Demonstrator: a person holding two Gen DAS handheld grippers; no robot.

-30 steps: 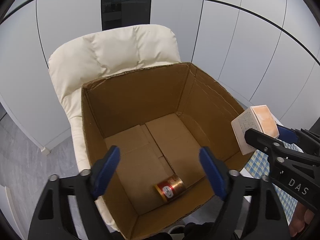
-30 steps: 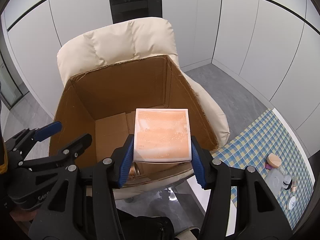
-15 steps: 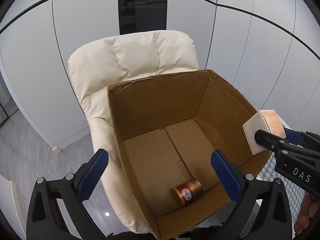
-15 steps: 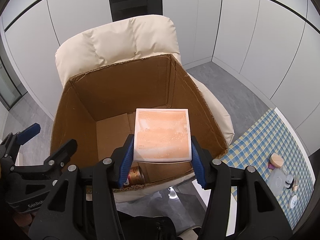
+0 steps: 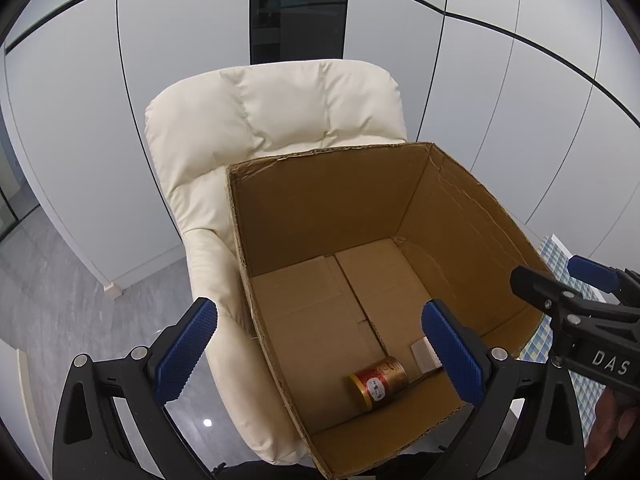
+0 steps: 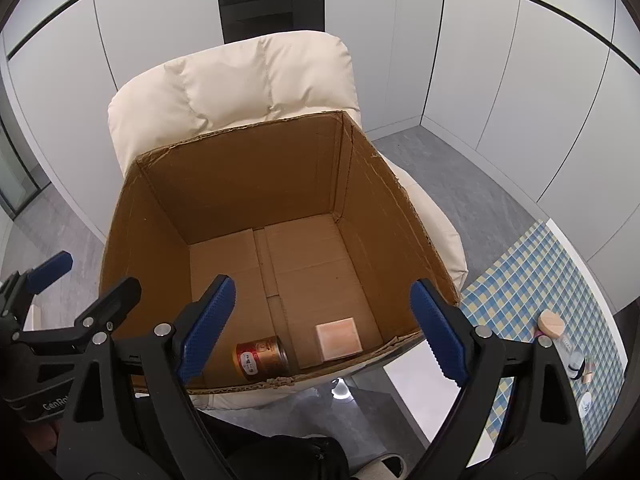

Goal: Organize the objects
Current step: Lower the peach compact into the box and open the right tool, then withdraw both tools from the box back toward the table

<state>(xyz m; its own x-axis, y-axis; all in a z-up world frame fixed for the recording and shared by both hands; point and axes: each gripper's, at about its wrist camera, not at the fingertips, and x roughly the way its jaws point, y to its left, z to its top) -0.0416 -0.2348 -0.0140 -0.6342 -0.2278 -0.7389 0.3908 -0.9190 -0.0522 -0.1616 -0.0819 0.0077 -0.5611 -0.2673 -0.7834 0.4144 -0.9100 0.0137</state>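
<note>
- An open brown cardboard box (image 6: pixel 256 184) was seen standing on the seat of a cream padded chair (image 6: pixel 240 80), with its flaps cut away and its floor in view.
- A small square box with a pale orange top and white edges (image 6: pixel 338 336) was found lying flat on the floor of the cardboard box, toward 5 o'clock, near the front wall.
- A short cylindrical tin in red and gold (image 6: pixel 262 359) was seen lying on its side just beside the small box, at its 9 o'clock, the two apart.
- The right tongs (image 6: pixel 322 326) were held above the front rim of the cardboard box with the blue pads spread wide; the jaws had just been opened, and nothing was pressed between them, the small box lying on the floor below.
- The left tongs (image 5: pixel 320 350) were held wide as well, with nothing gripped; one pad was seen over the chair and the other over the box interior.
- In the left wrist view the tin (image 5: pixel 378 380) was seen near the front wall, with the small box (image 5: pixel 426 354) partly hidden behind the right-hand pad.
- A blue and yellow chequered cloth (image 6: pixel 532 280) was seen on a tabletop at 3 o'clock of the cardboard box, with a few small items (image 6: pixel 552 324) lying on it, too small to be told apart.
</note>
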